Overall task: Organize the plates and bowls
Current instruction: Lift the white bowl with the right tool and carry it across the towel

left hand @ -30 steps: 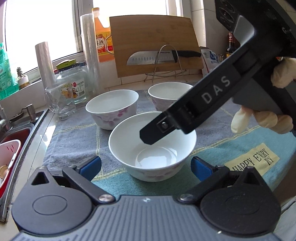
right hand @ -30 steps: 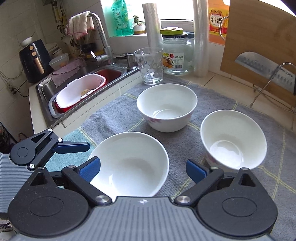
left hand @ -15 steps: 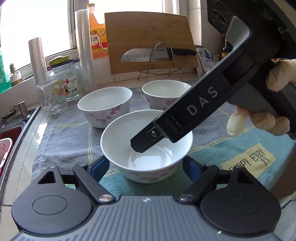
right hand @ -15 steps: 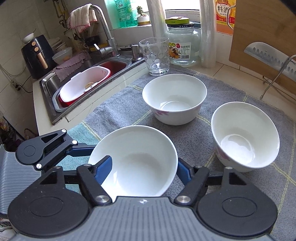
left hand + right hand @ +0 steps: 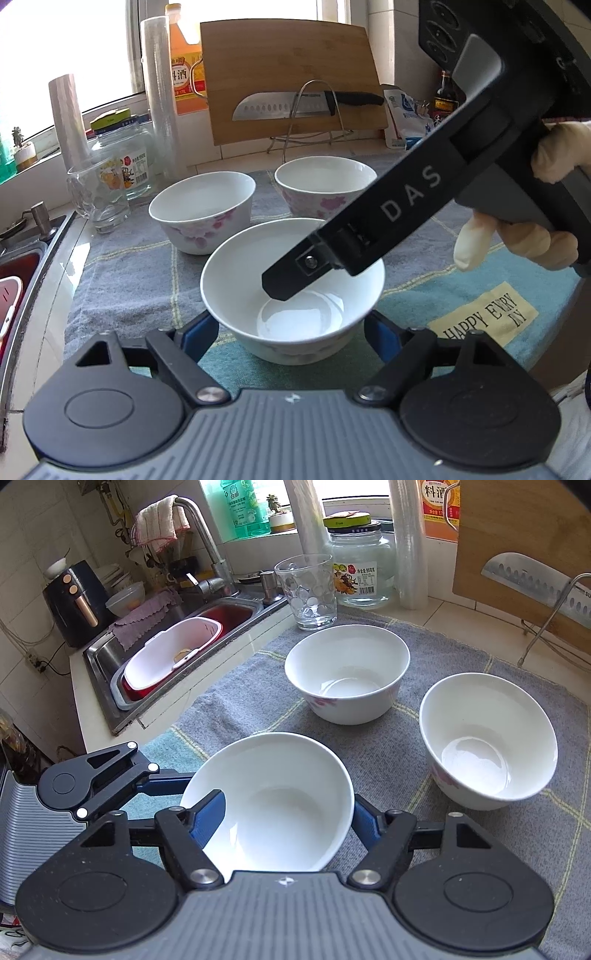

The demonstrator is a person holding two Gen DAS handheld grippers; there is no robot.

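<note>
Three white bowls with pink flowers stand on a grey-and-teal cloth point(image 5: 122, 280). The near bowl point(image 5: 291, 288) point(image 5: 273, 801) sits between the fingers of both grippers. My left gripper point(image 5: 291, 332) straddles its lower sides, pads point(image 5: 197, 332) close to or touching the wall. My right gripper point(image 5: 284, 816) has its left pad point(image 5: 208, 812) inside the rim and the right pad outside; its finger point(image 5: 295, 273) reaches into the bowl in the left wrist view. Two more bowls stand behind, one on the left point(image 5: 203, 210) point(image 5: 347, 672) and one on the right point(image 5: 325, 184) point(image 5: 487, 738).
A drinking glass point(image 5: 306, 590), a glass jar point(image 5: 358, 568) and film rolls stand at the cloth's far edge. A cutting board point(image 5: 291, 74) with a knife point(image 5: 306, 105) on a wire rack leans at the back. The sink point(image 5: 173, 657) holds a pink-rimmed tub.
Both grippers have moved in and closed around the near bowl; the right gripper's left pad now sits inside its rim. The bowls have not shifted on the cloth.
</note>
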